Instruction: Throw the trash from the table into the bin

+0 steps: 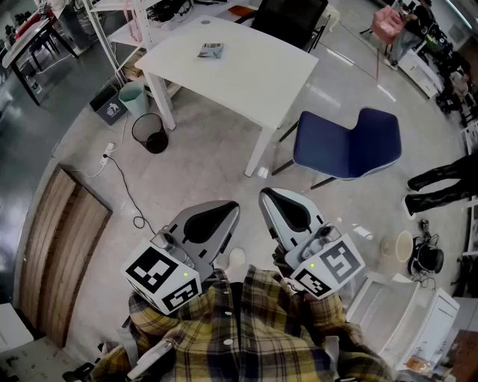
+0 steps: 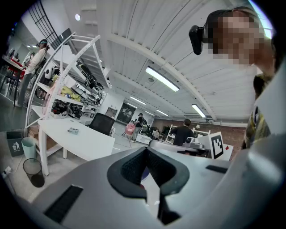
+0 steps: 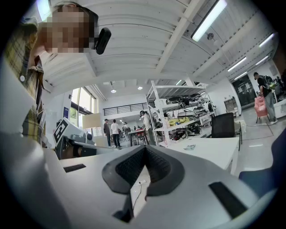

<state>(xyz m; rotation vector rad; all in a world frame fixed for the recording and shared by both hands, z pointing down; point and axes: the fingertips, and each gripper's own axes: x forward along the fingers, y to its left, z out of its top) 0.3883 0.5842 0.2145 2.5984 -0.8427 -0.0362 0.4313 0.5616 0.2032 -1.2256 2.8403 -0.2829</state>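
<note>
Both grippers are held close in front of the person's plaid shirt (image 1: 246, 336), side by side and pointing roughly level out over the floor.

Left gripper (image 1: 224, 216): its own view (image 2: 146, 151) shows the jaw tips meeting. Only the oval gap behind them is clear, and there is nothing in it. Closed and empty.

Right gripper (image 1: 275, 201): its own view (image 3: 144, 150) shows the same, with the tips together and nothing pinched. Closed and empty.

Trash (image 1: 210, 51): a small flat wrapper lying on the white table (image 1: 246, 82), well ahead of both grippers on the far part of the top. It also shows in the left gripper view (image 2: 73, 130) and the right gripper view (image 3: 191, 146). Neither gripper is near it.

Bin (image 1: 151, 133): black mesh, standing upright on the floor ahead and to the left of the left gripper, just beside the table's near left leg. It is low at the left edge of the left gripper view (image 2: 33, 172). A pale green bucket (image 1: 134, 97) stands just beyond it, with a dark box (image 1: 110, 107) beside that.

Other items:
- A blue chair (image 1: 347, 145) is ahead and to the right of the right gripper, near the table's right corner.
- A black office chair (image 1: 287, 19) is beyond the table.
- A cable (image 1: 123, 186) trails over the floor left of the left gripper.
- A wooden panel (image 1: 63, 254) lies further left.
</note>
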